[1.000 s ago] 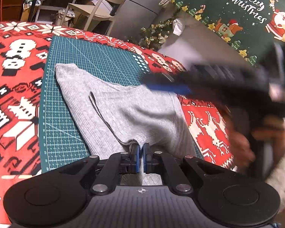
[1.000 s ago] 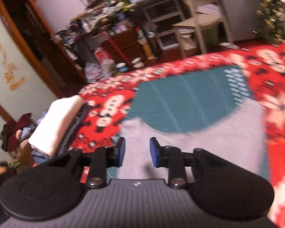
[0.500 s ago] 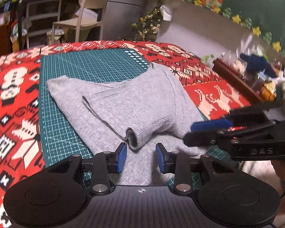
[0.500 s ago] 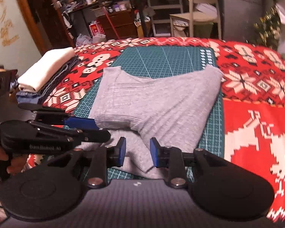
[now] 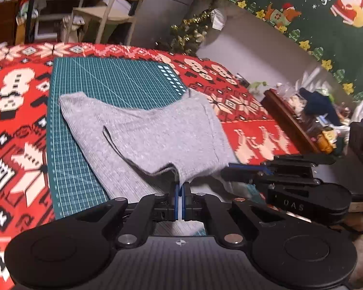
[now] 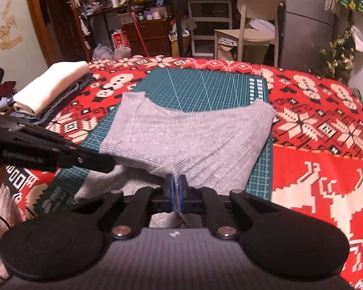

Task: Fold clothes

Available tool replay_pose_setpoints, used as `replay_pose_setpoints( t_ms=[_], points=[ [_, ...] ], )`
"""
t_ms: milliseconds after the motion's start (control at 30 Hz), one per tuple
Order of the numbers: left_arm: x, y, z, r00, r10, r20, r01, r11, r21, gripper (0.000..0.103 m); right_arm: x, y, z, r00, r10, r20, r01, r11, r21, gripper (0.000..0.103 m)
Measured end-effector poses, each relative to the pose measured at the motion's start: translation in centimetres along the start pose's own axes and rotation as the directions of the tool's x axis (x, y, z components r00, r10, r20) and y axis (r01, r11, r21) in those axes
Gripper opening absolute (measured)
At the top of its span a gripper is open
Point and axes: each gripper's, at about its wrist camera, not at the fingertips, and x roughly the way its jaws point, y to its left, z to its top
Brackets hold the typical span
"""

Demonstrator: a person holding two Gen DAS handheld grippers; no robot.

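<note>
The grey ribbed knit garment (image 6: 188, 135) lies across the green gridded cutting mat (image 6: 205, 84), its far edge reaching toward twelve o'clock and its near hem bunched toward me at six. The mat sits on the surface, which is covered by a red and white Christmas-patterned cloth (image 6: 326, 125).

I have both tools on the near hem. My left gripper (image 5: 180, 193) has just closed its jaws, and grey knit is pinched between the blue pads; a fold of fabric lifts off the mat just ahead of them. My right gripper (image 6: 173, 188) has likewise just closed, and the hem runs into the narrow slit between its pads, so I read that as a hold on the cloth too. In the left wrist view the right tool comes in from three o'clock at the hem's other corner; in the right wrist view the left tool reaches in from nine o'clock.

I judge this the start of a fold: both near corners taken, nothing carried over yet. The next move calls for raising both corners together, keeping the hem taut between them, and carrying it toward twelve o'clock so it lands square on the far edge. The knit is soft and may sag or slip out of a shallow pinch.

At ten o'clock in the right view a folded cream cloth on a stack of darker folded clothes (image 6: 50, 84) sits well apart.
</note>
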Motion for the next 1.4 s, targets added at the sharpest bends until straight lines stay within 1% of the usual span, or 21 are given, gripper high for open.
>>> replay_pose_setpoints(
  t_ms=[133, 300, 400, 500, 533, 567, 633, 733, 833, 900, 933, 1000, 1067, 1133, 1200, 1267, 1333, 1400],
  points=[
    [0.2, -0.1, -1.0, 0.999, 0.014, -0.051, -0.013, 1.000, 0.017, 0.002, -0.4, -0.1, -0.2, 1.000, 0.023, -0.021, -0.023, 0.999, -0.032, 0.003],
    [1.8, 0.7, -2.4, 0.994, 0.006, -0.109, -0.011, 0.999, -0.040, 0.002, 1.2, -0.4, -1.6, 0.993, 0.037, -0.111, -0.039, 0.999, -0.011, 0.004],
    [1.7, 1.1, -2.5, 0.994, -0.008, -0.106, 0.000, 0.997, -0.079, 0.002, 0.2, -0.6, -2.0, 0.995, 0.036, -0.094, -0.035, 0.999, 0.009, 0.005],
    [1.3, 1.3, -2.2, 0.995, -0.016, -0.094, 0.006, 0.995, -0.104, 0.002, -1.6, -1.3, -2.3, 0.997, -0.011, -0.072, 0.013, 0.999, 0.030, 0.012],
    [1.2, 1.2, -2.1, 0.996, -0.017, -0.091, 0.008, 0.995, -0.104, 0.002, -2.0, -1.5, -2.5, 0.997, -0.030, -0.076, 0.033, 0.999, 0.031, 0.017],
    [1.2, 1.2, -2.1, 0.996, -0.018, -0.088, 0.009, 0.995, -0.100, 0.002, -2.4, -1.6, -2.8, 0.995, -0.048, -0.086, 0.050, 0.998, 0.029, 0.024],
    [1.0, 1.0, -2.0, 0.996, -0.018, -0.083, 0.010, 0.996, -0.094, 0.002, -2.5, -2.2, -3.2, 0.991, -0.068, -0.111, 0.072, 0.997, 0.037, 0.028],
    [1.0, 1.0, -2.0, 0.997, -0.013, -0.078, 0.005, 0.995, -0.095, 0.002, -1.9, -2.8, -3.7, 0.988, -0.067, -0.141, 0.076, 0.995, 0.066, 0.028],
    [0.4, 0.7, -1.8, 0.998, -0.001, -0.059, -0.005, 0.995, -0.096, 0.002, -1.3, -3.0, -3.6, 0.987, -0.050, -0.152, 0.064, 0.994, 0.088, 0.004],
    [-0.5, 0.4, -1.6, 0.999, 0.009, -0.045, -0.013, 0.996, -0.090, 0.002, -1.5, -2.7, -3.4, 0.985, -0.063, -0.161, 0.073, 0.995, 0.061, 0.003],
    [-0.7, 0.4, -1.5, 0.999, 0.013, -0.046, -0.017, 0.996, -0.086, 0.002, -1.7, -2.5, -3.4, 0.985, -0.056, -0.166, 0.066, 0.996, 0.056, 0.003],
    [-0.5, 0.7, -1.6, 0.998, 0.022, -0.067, -0.028, 0.996, -0.090, 0.002, -1.7, -2.3, -3.5, 0.983, -0.039, -0.181, 0.050, 0.997, 0.057, 0.003],
    [0.3, 1.1, -2.0, 0.995, 0.030, -0.097, -0.040, 0.995, -0.096, 0.002, -1.4, -2.4, -3.6, 0.980, -0.041, -0.196, 0.054, 0.997, 0.062, 0.004],
    [0.7, 1.0, -2.3, 0.994, 0.029, -0.105, -0.038, 0.995, -0.090, 0.003, -1.4, -2.7, -3.6, 0.980, -0.032, -0.199, 0.049, 0.995, 0.083, 0.005],
    [0.5, 1.0, -2.3, 0.994, 0.034, -0.103, -0.043, 0.995, -0.087, 0.006, -1.7, -3.1, -3.5, 0.981, -0.015, -0.194, 0.037, 0.994, 0.106, 0.011],
    [0.0, 1.3, -2.3, 0.995, 0.040, -0.090, -0.049, 0.994, -0.100, 0.011, -2.1, -3.5, -3.4, 0.982, -0.005, -0.188, 0.029, 0.992, 0.127, 0.012],
    [-0.9, 1.7, -2.1, 0.997, 0.047, -0.064, -0.054, 0.992, -0.112, 0.029, -2.5, -4.1, -3.3, 0.984, 0.002, -0.181, 0.025, 0.988, 0.150, 0.013],
    [-1.9, 2.0, -1.4, 0.998, 0.062, -0.023, -0.065, 0.992, -0.105, 0.031, -2.9, -5.0, -3.0, 0.986, 0.002, -0.167, 0.029, 0.983, 0.179, 0.013]
  ],
)
